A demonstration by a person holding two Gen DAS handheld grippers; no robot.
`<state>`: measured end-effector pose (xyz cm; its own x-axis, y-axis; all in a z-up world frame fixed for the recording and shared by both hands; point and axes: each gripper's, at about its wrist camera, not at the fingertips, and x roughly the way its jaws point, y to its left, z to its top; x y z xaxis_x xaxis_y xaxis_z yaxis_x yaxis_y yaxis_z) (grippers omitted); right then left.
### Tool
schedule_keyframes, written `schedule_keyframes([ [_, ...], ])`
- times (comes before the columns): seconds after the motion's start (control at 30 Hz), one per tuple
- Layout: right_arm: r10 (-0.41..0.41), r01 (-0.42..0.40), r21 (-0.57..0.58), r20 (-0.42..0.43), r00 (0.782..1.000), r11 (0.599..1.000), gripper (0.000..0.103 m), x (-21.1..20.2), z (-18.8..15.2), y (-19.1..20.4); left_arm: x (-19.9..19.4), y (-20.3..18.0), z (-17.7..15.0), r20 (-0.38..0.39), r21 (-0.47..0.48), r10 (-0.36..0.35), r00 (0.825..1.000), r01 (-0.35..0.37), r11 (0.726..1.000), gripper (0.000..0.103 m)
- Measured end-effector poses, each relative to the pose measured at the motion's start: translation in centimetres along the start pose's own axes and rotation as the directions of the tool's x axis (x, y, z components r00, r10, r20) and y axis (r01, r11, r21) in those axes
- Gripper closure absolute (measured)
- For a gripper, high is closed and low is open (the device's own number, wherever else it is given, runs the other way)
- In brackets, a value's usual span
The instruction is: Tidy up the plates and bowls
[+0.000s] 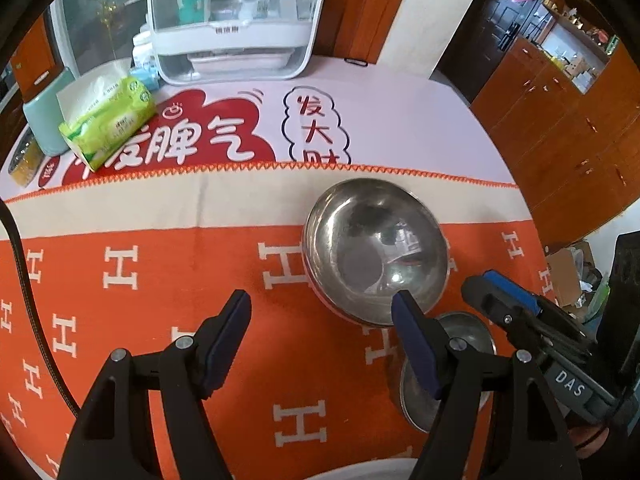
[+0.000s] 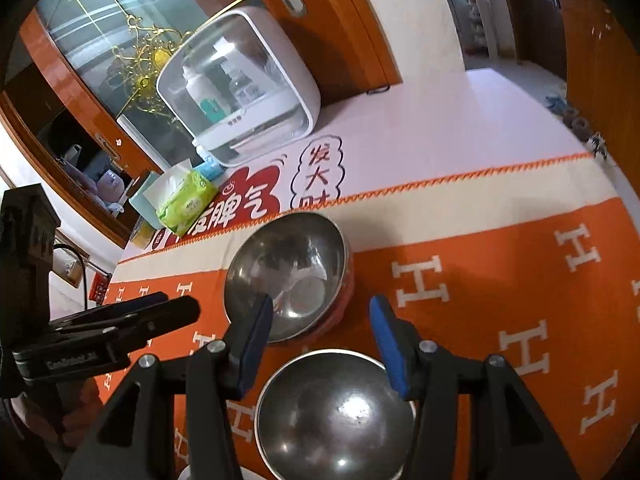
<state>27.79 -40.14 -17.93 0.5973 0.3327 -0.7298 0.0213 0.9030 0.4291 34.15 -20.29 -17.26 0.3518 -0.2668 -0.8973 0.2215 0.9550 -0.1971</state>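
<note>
On the orange cloth (image 1: 160,320) sit two steel bowls: a large bowl (image 1: 376,252) farther back and a small bowl (image 2: 336,412) nearer the person, close beside each other. The left gripper (image 1: 320,308) hovers with its fingers spread wide and empty; the large bowl lies ahead, its near rim by the right-hand finger (image 1: 412,336). The right gripper (image 2: 320,320) is likewise spread and holding nothing, the small bowl lying below and between its fingers (image 2: 388,344), the large bowl just beyond the tips.
</note>
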Motion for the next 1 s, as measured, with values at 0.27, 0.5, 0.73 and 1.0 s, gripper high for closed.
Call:
schedule_keyframes([
  [0.27, 0.014, -0.014, 0.018, -0.045, 0.999, 1.0, 0.059, 2.0, -0.3, -0.6, 2.3, 0.3, -0.1, -0.049, -0.027, -0.027, 0.998, 0.026, 0.999, 0.047],
  [0.5, 0.024, -0.023, 0.025, -0.063, 0.998, 0.999, 0.072, 2.8, -0.6, -0.8, 3.4, 0.1, -0.3, -0.071, -0.027, -0.039, 0.997, 0.037, 0.999, 0.06],
  [0.73, 0.034, -0.032, 0.026, -0.075, 0.997, 0.999, 0.082, 3.1, -0.9, -1.0, 4.0, 0.1, -0.6, -0.082, -0.047, -0.049, 0.995, 0.045, 0.998, 0.07],
  [1.0, 0.032, -0.03, 0.02, -0.073, 0.997, 0.999, 0.085, 3.0, -1.0, -1.0, 4.3, 0.3, -1.2, -0.091, -0.093, -0.064, 0.994, 0.056, 0.994, 0.08],
])
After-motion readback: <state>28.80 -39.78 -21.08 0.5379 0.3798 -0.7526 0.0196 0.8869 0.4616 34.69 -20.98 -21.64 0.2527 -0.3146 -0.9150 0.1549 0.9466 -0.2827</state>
